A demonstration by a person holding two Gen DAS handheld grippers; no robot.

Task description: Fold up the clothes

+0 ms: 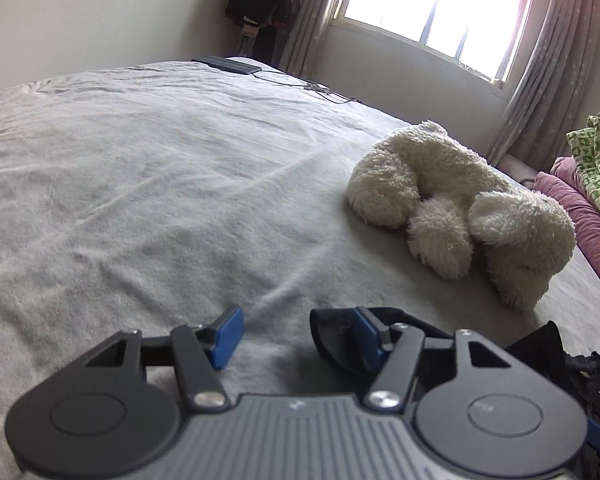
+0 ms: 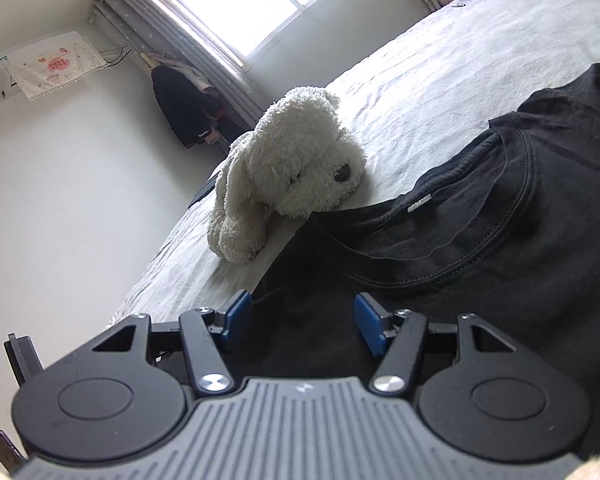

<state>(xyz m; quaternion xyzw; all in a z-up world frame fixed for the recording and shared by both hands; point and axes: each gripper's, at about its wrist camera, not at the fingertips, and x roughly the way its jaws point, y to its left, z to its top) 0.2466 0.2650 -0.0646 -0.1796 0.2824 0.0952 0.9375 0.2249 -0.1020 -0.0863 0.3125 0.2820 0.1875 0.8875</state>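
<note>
My left gripper (image 1: 296, 334) jaws apart over bed (image 1: 140, 180); dark cloth scrap behind right pad, mostly hidden. My right gripper (image 2: 304, 322) jaws apart above black T-shirt (image 2: 480, 240), cut off right.

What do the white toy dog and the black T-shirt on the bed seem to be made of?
White toy dog: probably long-pile synthetic plush; its surface is shaggy, clumped and matte.
Black T-shirt: probably cotton jersey knit, matte; it lies soft and limp, with a ribbed collar and stitched seams. The exact fibre cannot be told.

Daylight from blown-out window (image 1: 432, 0), soft shadows on bed (image 1: 140, 160), fisheye bending and dark corners at edges
</note>
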